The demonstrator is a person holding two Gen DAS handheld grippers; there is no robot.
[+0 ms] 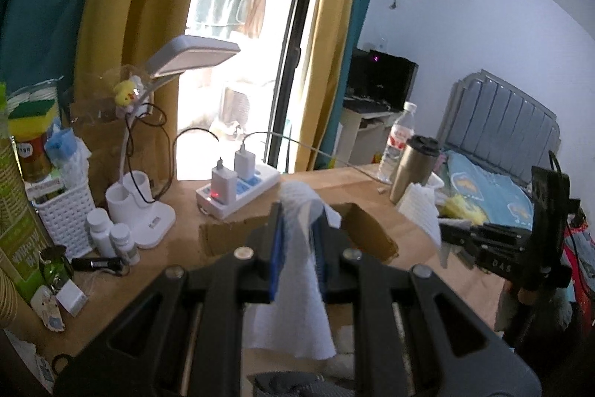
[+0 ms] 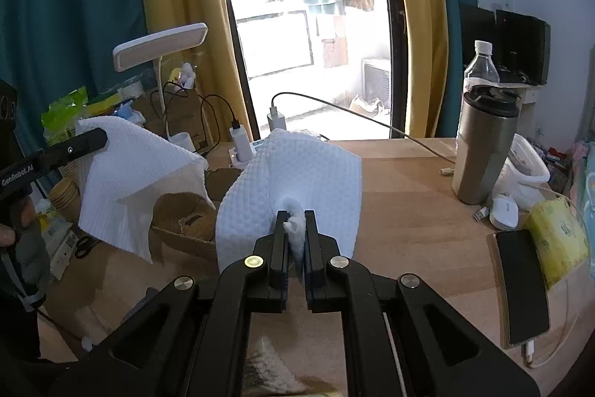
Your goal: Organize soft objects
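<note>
My left gripper (image 1: 297,222) is shut on a white waffle-textured cloth (image 1: 293,285) that hangs down between its fingers above the desk. In the right wrist view the same gripper (image 2: 89,140) holds that cloth's (image 2: 126,181) top corner at the left. My right gripper (image 2: 295,222) is shut on a bunched edge of a second white waffle cloth (image 2: 297,181), which stands up in front of it. In the left wrist view the right gripper (image 1: 446,233) reaches in from the right, by that white cloth (image 1: 420,207). An open cardboard box (image 1: 368,229) (image 2: 186,214) sits below both.
On the wooden desk (image 2: 409,211): a white desk lamp (image 1: 156,173), power strip with chargers (image 1: 238,185), white basket (image 1: 67,214), pill bottles (image 1: 111,240), steel tumbler (image 2: 483,147), water bottle (image 2: 481,66), phone (image 2: 520,285), yellow tissue pack (image 2: 557,240), mouse (image 2: 504,211). A bed (image 1: 494,181) lies right.
</note>
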